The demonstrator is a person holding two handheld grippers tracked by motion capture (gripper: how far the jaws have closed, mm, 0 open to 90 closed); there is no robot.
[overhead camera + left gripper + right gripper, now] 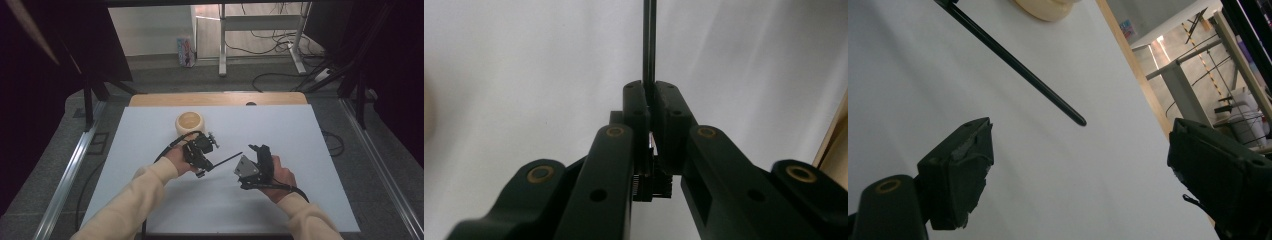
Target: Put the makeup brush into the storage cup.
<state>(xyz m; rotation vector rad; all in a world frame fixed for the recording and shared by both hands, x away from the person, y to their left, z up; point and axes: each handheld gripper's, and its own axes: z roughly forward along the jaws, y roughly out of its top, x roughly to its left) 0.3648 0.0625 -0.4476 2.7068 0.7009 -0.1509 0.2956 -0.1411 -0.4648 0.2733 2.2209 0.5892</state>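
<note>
A person seated at a white-topped table [300,200] worked two hand-held grippers over its middle. The left gripper [212,161] was clamped tight on a thin black rod [227,160], its jaws pressed together around the near end so that the rod stuck out level to the right, its free tip pointing toward the other hand. In the left gripper view the rod [649,45] ran straight out from between the closed pads. The right gripper [261,150] waited just right of that tip with its jaws standing wide and nothing between them; the right gripper view showed the rod [1013,62] ending short of the gap, apart from both pads. The pose suggested a hand-over, the rod being offered endwise so the open jaws could take it. A round wooden bowl [190,122] sat on the table just beyond the left hand [175,160], untouched.
</note>
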